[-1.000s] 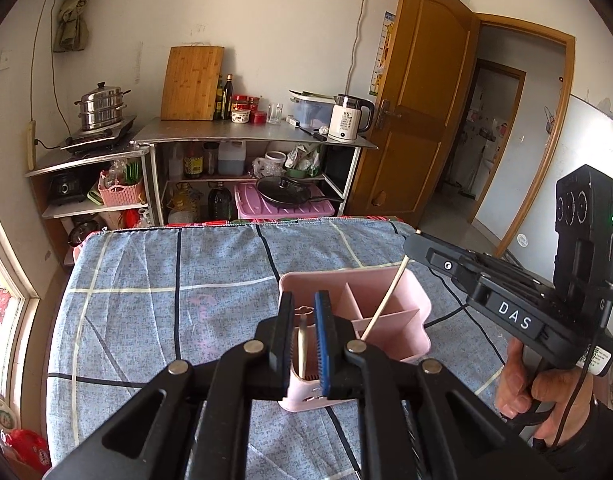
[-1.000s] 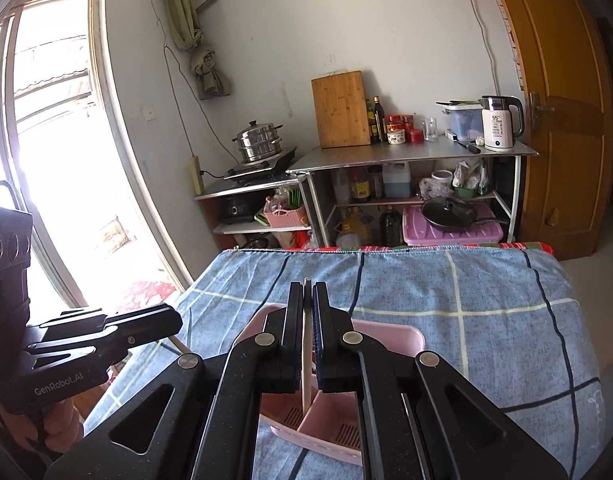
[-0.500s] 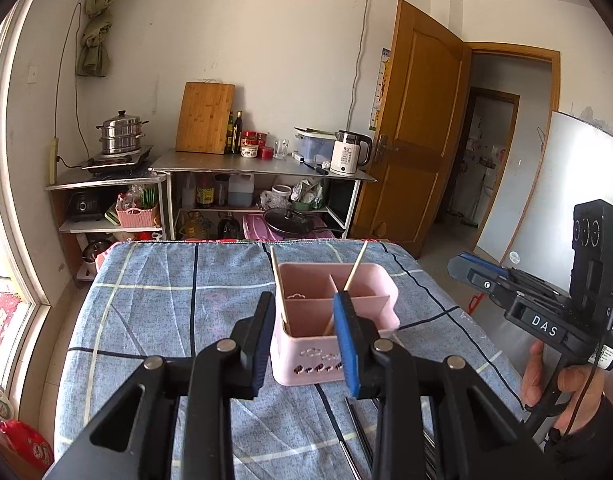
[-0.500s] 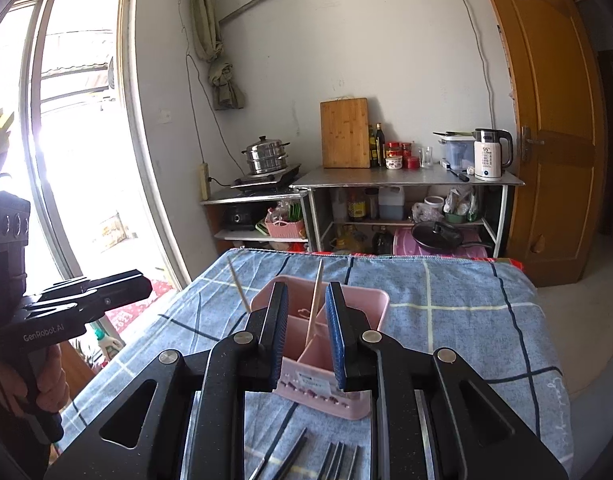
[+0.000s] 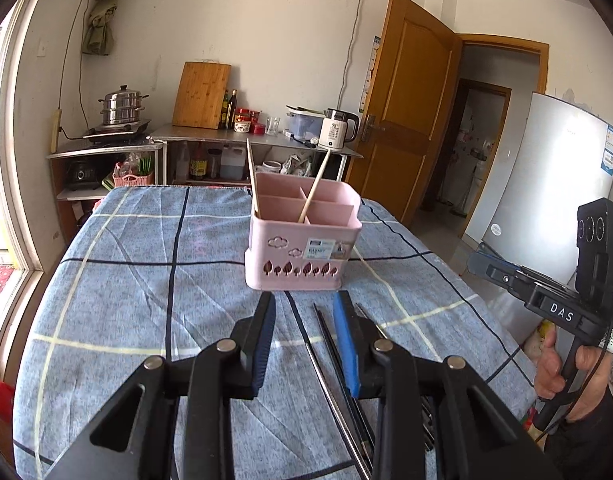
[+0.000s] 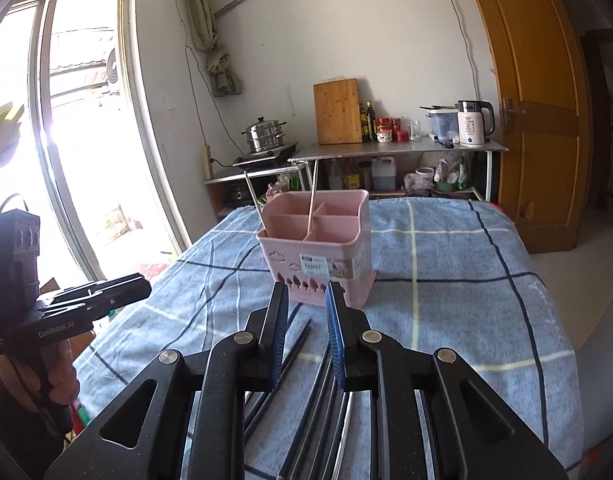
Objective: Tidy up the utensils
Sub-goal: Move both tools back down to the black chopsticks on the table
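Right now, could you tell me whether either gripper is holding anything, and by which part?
Nothing is held. The left gripper and right gripper are both open above the dark utensils on the table.

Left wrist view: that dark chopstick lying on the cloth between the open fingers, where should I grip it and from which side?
Take the dark chopstick at mid-shaft, coming straight down from above with the left gripper. It lies flat on the blue checked tablecloth, running away toward the pink utensil caddy, so the fingers should straddle it crosswise. Other utensils lie close on its right; stay left.
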